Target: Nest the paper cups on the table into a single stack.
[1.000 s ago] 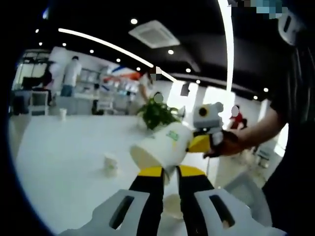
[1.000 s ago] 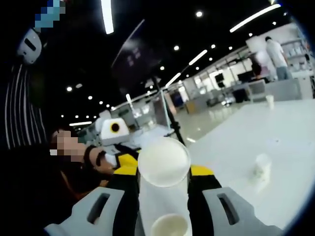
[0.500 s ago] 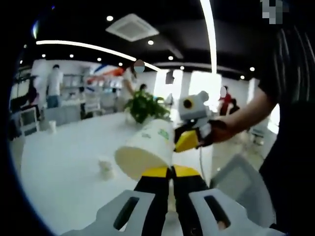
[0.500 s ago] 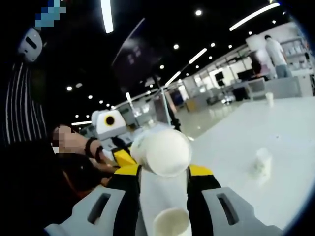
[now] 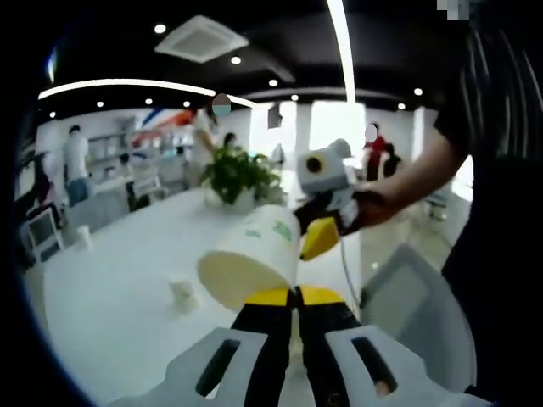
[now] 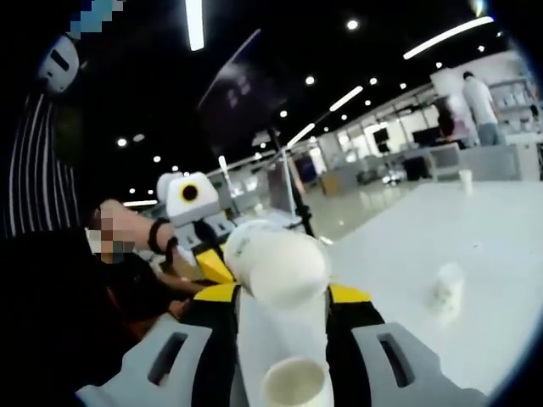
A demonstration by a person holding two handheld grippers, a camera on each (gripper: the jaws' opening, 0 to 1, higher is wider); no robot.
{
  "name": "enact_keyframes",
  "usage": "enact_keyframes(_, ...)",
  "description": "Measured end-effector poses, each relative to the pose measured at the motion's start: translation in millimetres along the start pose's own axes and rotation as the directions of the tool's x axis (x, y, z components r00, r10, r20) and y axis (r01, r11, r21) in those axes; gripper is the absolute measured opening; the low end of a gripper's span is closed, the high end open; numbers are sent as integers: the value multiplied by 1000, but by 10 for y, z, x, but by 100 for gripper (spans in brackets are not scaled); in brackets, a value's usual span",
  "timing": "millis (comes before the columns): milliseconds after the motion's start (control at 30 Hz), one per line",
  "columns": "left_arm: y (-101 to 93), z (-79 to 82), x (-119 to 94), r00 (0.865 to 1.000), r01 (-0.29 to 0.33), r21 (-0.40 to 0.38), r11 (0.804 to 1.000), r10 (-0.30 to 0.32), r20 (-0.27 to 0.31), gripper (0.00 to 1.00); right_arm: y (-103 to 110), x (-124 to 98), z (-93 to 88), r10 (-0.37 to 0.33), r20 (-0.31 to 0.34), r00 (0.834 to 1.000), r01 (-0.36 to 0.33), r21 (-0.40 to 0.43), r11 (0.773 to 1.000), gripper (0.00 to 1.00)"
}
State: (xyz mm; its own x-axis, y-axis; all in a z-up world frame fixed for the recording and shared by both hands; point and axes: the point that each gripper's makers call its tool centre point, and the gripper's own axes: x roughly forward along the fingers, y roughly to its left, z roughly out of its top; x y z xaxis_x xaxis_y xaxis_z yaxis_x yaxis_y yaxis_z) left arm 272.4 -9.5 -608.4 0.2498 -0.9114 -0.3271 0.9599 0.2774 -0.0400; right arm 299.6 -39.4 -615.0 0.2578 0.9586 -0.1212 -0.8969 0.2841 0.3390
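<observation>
A white paper cup (image 5: 254, 254) with a green logo hangs tilted above the table, its round end toward the left gripper view's camera. My left gripper (image 5: 293, 296) has its jaws pressed together on the cup's lower edge. My right gripper (image 5: 321, 239) comes in from the right and touches the cup's far end. In the right gripper view, the same cup (image 6: 276, 263) lies between the yellow tips of my right gripper (image 6: 282, 293), and my left gripper (image 6: 209, 263) meets its left side. Another cup (image 6: 293, 383) stands mouth up below.
Loose cups stand on the white table (image 5: 110, 280): one near (image 5: 182, 292), one far (image 5: 83, 237); the right gripper view shows them too (image 6: 447, 288) (image 6: 464, 178). A potted plant (image 5: 236, 174) sits at the table's far end. A grey chair (image 5: 407, 309) is beside the person's arm (image 5: 416, 182).
My left jaws, apart around the cup a second ago, have come together at its edge. In the right gripper view the cup's open mouth has tipped away to the left.
</observation>
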Motion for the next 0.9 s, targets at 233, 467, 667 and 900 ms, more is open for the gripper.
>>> enact_keyframes(233, -34, -13, 42, 996, 47, 59, 997, -42, -80, 0, 12, -71, 56, -7, 5, 1000, 7, -41, 999, 42)
enact_keyframes(467, -45, -11, 83, 987, 92, 99, 991, -77, -143, 0, 4, -115, 88, -21, -2, 1000, 21, -88, 996, 50)
enact_keyframes(667, -70, -1, 94, 975, 133, 131, 982, -106, -196, 0, 31, -149, 97, -20, -18, 1000, 18, -124, 992, 53)
enact_keyframes(900, -126, -56, 87, 948, 192, 164, 968, -139, -288, 0, 85, -189, 52, -20, -52, 998, 10, -180, 984, 56)
